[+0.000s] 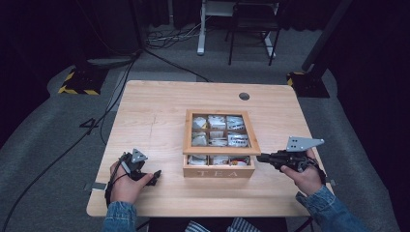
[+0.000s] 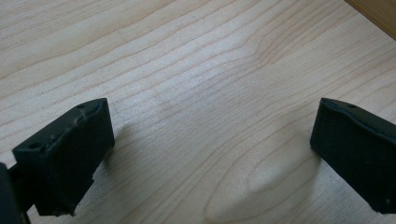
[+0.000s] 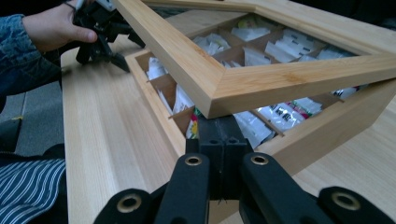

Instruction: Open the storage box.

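Pale wood runs across the whole table, and the wooden tea box stands between the two tongs, nearer the right one. From above, the right gripper reaches in level from the box's right side, its tip at the front right corner under the glazed lid, which is tilted up off the base at the front. The left gripper rests low over the table, well apart from the box on its left side, held in the person's left hand.

Along the left gripper, the black jaws stand spread wide with bare table grain between them; a corner of the box shows far off, up and to the right.

Along the right gripper, the jaws are pressed together with nothing pinched, their tip wedged beneath the lid's frame, just ahead. The lid is propped up at a slant; tea bags lie in the compartments beyond. Farther off to the left, the other hand grasps its gripper.
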A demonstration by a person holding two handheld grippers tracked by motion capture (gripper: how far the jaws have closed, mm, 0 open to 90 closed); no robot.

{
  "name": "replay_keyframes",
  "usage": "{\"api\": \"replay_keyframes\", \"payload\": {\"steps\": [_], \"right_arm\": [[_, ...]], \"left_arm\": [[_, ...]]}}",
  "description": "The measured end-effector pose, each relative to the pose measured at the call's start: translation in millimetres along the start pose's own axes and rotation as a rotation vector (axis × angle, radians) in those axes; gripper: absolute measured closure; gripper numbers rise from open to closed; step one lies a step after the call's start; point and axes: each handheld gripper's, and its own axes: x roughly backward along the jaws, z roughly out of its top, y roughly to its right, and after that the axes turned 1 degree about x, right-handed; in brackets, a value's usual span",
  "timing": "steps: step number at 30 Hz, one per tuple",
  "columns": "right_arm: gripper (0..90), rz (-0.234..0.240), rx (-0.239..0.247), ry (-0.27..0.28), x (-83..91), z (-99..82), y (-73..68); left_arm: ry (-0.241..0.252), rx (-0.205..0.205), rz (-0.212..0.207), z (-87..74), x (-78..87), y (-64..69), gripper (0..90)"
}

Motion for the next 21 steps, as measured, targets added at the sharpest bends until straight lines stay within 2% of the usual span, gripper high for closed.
{"api": "replay_keyframes", "payload": {"steps": [5,11,13,14,15,17,21], "right_arm": [[90.0,-0.013,-0.002,0.041,2.2,12.0,3.2],[90.0,-0.028,0.016,0.065,-1.7,24.5,5.0],[90.0,-0.072,0.026,0.052,-7.0,33.1,4.8],[90.0,-0.072,0.026,0.052,-7.0,33.1,4.8],[90.0,-0.101,0.025,0.039,-12.6,39.4,8.6],[90.0,-0.104,0.006,0.054,-15.9,43.2,11.8],[90.0,-0.123,0.001,0.082,-16.3,50.8,14.1]], "left_arm": [[0.000,0.009,0.004,2.4,-2.2,0.4,0.1],[0.000,0.009,0.004,2.6,-2.3,0.5,0.1],[0.001,0.010,0.003,2.6,-2.4,0.5,0.1],[0.002,0.012,0.001,2.6,-2.6,0.7,0.1],[-0.001,0.011,-0.003,2.8,-2.5,0.6,0.1],[-0.002,0.010,-0.003,2.8,-2.5,0.6,0.1],[-0.001,0.012,-0.002,2.9,-2.6,0.6,0.1]]}}
